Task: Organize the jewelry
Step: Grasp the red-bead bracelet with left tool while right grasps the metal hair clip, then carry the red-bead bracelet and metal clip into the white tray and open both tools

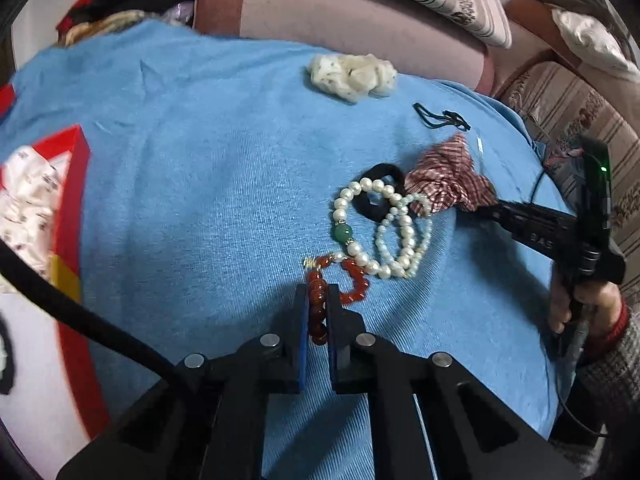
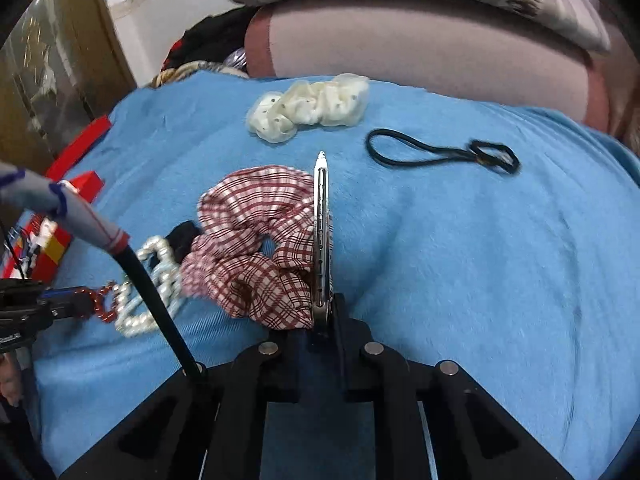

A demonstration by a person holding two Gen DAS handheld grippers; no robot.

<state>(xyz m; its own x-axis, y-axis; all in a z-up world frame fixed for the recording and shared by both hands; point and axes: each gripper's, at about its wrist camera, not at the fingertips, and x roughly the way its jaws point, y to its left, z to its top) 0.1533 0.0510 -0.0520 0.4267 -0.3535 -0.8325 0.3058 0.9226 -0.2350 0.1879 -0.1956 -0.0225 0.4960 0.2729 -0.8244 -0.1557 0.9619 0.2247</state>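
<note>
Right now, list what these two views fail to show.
- Red box: contents cut off by the left edge of the left wrist view.
- Red bead bracelet: its near part hidden between the left gripper fingers.
- Pearl bracelets: blurred in the right wrist view, crossed by a black cable.

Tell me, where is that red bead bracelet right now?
In the left wrist view, the red bead bracelet sits low and central on the blue cloth, pinched between the left gripper's fingers, touching the pearl bracelets.
</note>
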